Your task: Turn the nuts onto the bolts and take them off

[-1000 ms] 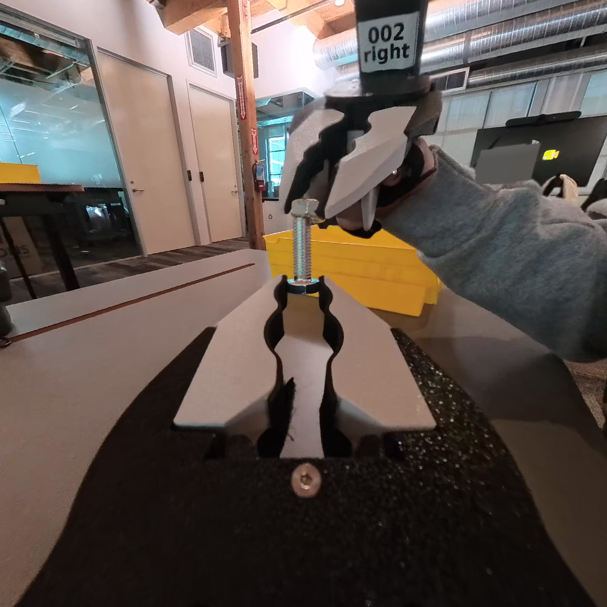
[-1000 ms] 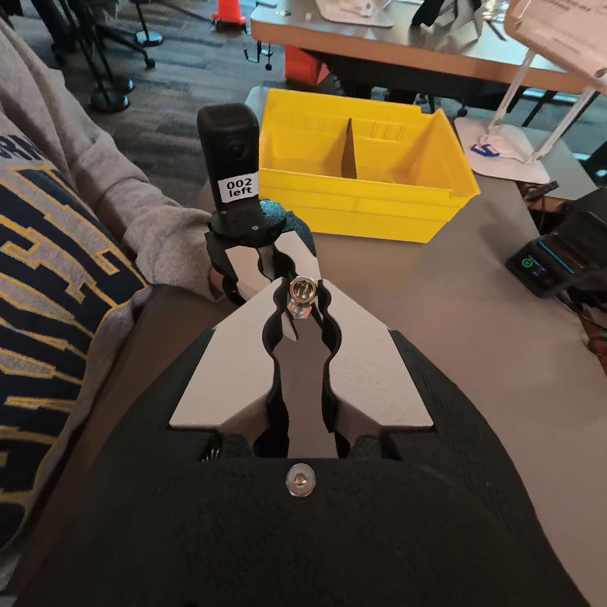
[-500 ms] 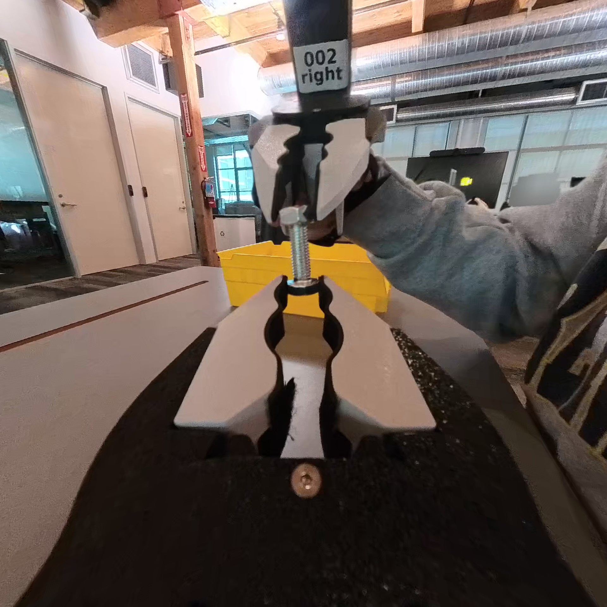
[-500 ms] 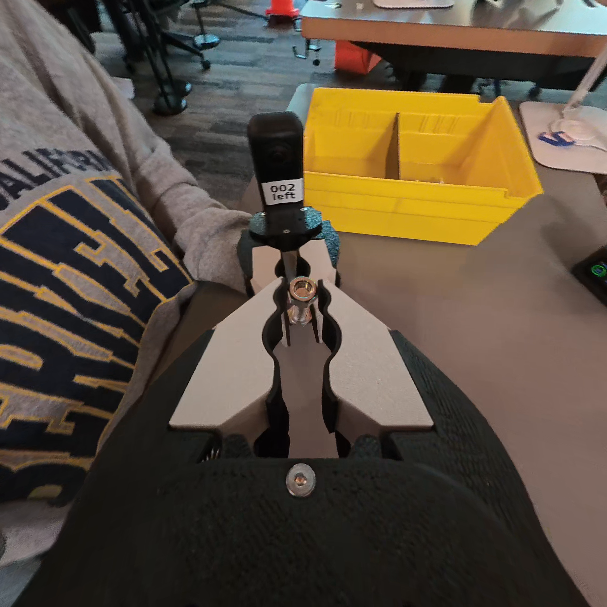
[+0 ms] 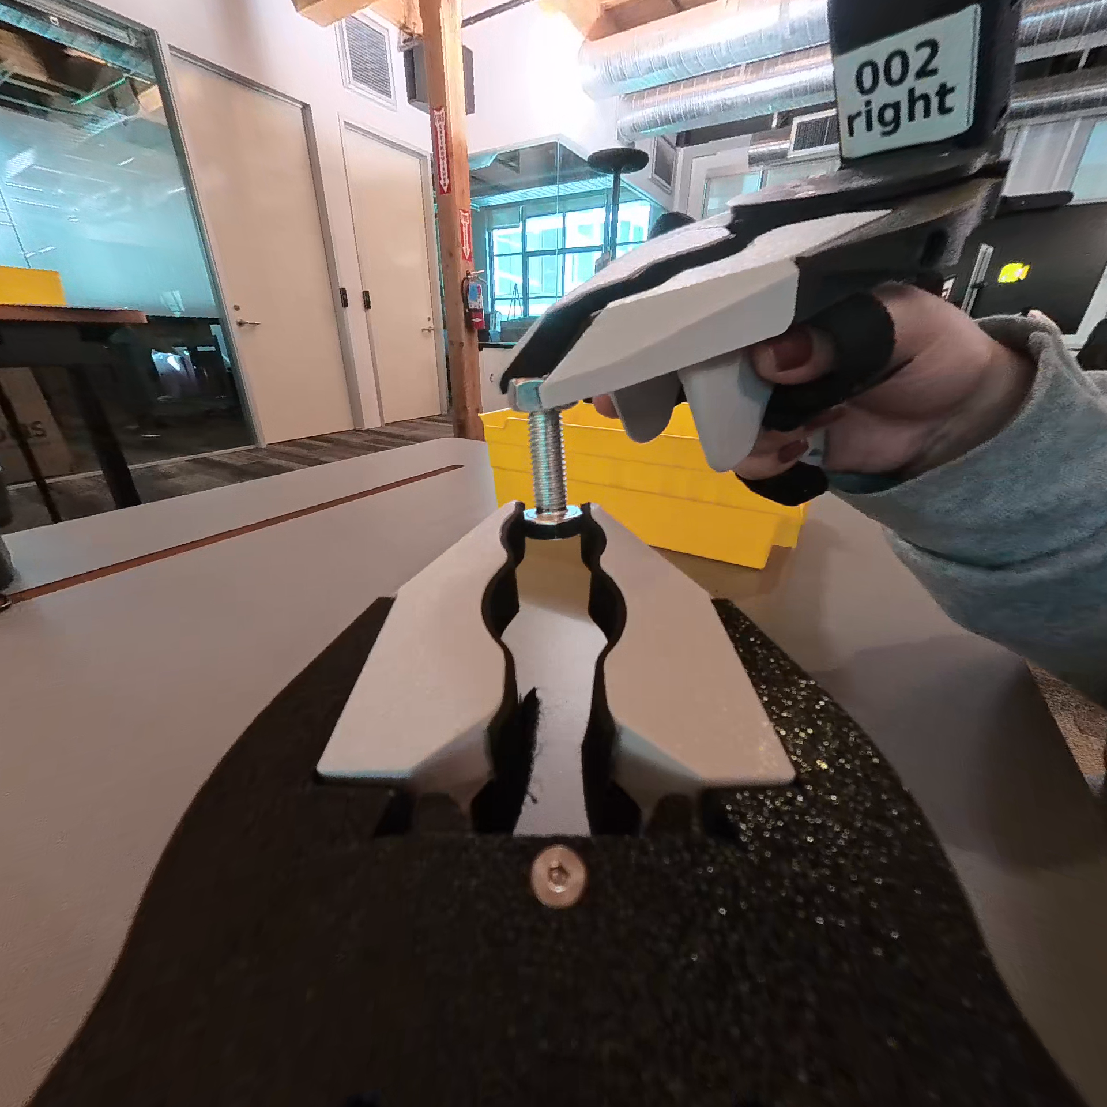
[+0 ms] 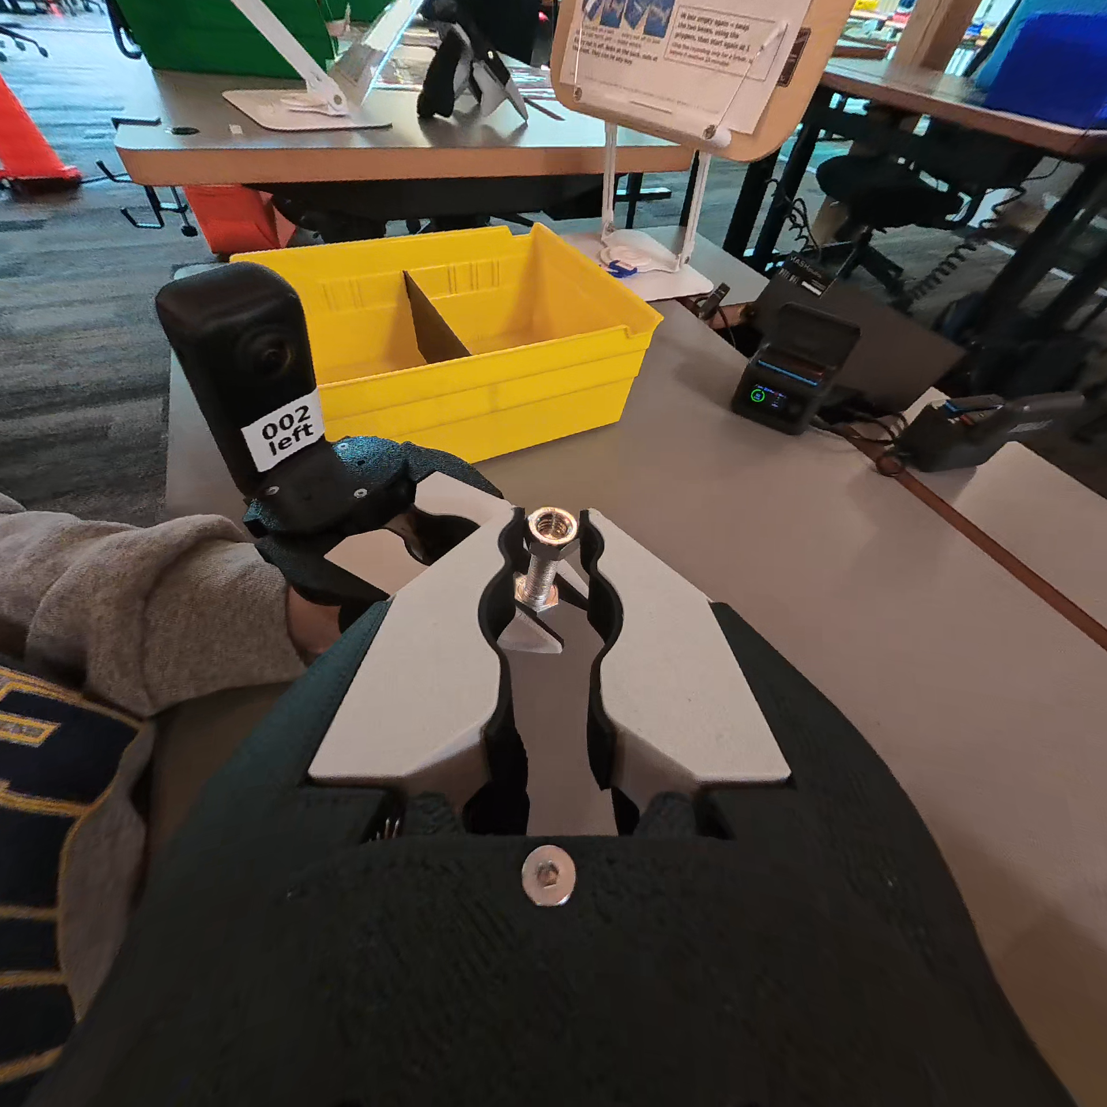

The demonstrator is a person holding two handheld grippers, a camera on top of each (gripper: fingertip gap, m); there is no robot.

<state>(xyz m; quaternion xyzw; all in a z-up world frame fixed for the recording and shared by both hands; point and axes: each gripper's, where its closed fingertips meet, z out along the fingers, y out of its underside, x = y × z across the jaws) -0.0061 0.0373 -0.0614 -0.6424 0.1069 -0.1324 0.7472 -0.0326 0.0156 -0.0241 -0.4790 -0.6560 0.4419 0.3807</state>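
A silver bolt (image 5: 546, 461) stands upright above the grey table (image 5: 180, 599). My left gripper (image 5: 551, 516) is shut on its lower end, a hex head that also shows in the right wrist view (image 6: 536, 598). A hex nut (image 5: 525, 395) sits on the bolt's top end, and its threaded hole is open in the right wrist view (image 6: 548, 532). My right gripper (image 6: 548, 527) is shut on this nut. In the left wrist view it (image 5: 530, 389) reaches in tilted from the upper right. The left gripper (image 6: 533, 638) comes in from the left under the bolt (image 6: 539, 569).
A yellow divided bin (image 6: 479, 407) stands on the table just behind the bolt and also shows in the left wrist view (image 5: 659, 497). A black device with a lit screen (image 6: 791, 383), cables and a white document stand (image 6: 677, 78) are at the right. A person's grey sleeve (image 6: 138, 587) is at the left. My right fingertips sit around 5 cm from my left ones.
The right gripper has swung from upright over the bolt to tilted in from the right, still shut on the nut. The left gripper keeps its hold on the bolt's lower end.
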